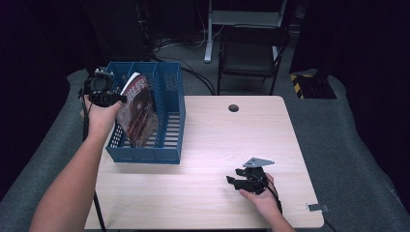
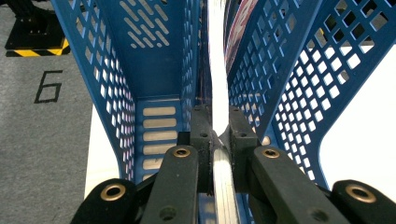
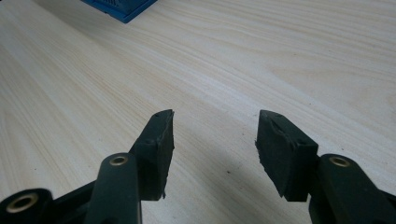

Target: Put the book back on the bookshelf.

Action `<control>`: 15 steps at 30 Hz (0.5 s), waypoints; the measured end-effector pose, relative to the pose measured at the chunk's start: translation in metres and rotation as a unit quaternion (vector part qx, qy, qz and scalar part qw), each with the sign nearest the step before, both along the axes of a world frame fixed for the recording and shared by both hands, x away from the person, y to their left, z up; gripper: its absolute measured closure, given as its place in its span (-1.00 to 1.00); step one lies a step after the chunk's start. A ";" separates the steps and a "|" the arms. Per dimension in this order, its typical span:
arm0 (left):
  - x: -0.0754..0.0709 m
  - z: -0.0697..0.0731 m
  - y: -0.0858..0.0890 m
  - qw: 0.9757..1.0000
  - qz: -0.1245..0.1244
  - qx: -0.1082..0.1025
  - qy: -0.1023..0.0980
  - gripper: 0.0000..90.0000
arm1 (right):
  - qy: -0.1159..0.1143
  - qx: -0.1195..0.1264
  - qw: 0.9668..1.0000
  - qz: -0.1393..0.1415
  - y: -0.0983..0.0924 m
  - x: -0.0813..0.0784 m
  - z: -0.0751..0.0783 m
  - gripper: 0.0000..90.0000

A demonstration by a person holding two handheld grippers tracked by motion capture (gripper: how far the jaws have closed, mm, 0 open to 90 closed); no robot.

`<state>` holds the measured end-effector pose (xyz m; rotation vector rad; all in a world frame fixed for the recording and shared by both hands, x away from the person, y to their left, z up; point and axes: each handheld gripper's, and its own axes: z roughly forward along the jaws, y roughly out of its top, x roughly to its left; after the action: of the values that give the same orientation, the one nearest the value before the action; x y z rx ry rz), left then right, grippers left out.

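Left gripper clamped on magazine edge inside blue rack, dividers close either side. Right gripper gaping, empty, over bare tabletop well right of rack.

High view sits above the person's side, looking forward and down across the whole wooden table, floor and chair at twelve o'clock. The left gripper view rides in tight, peering along its own jaws straight into the blue file rack, which stands at ten o'clock in the high view. The right gripper view skims low over the tabletop, very close, facing toward that same rack, whose corner peeks in at eleven o'clock. All three views share the rack.
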<state>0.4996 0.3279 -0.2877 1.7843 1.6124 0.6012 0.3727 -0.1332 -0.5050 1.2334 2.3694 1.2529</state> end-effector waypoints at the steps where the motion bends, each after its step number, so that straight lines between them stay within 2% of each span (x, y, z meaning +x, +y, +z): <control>1: 0.000 0.000 0.001 1.000 0.001 -0.001 0.000 0.87 | 0.001 0.001 1.000 -0.001 0.000 0.000 0.000 0.03; 12: 0.006 0.004 -0.002 1.000 0.010 0.003 -0.006 0.87 | 0.000 0.001 1.000 -0.002 0.000 0.000 0.000 0.03; 15: 0.008 0.006 -0.004 1.000 0.014 0.010 -0.016 0.87 | -0.001 0.001 1.000 -0.002 0.000 0.001 0.000 0.03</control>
<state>0.5077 0.3235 -0.2821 1.7603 1.6177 0.6564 0.3732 -0.1333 -0.5048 1.2364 2.3626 1.2557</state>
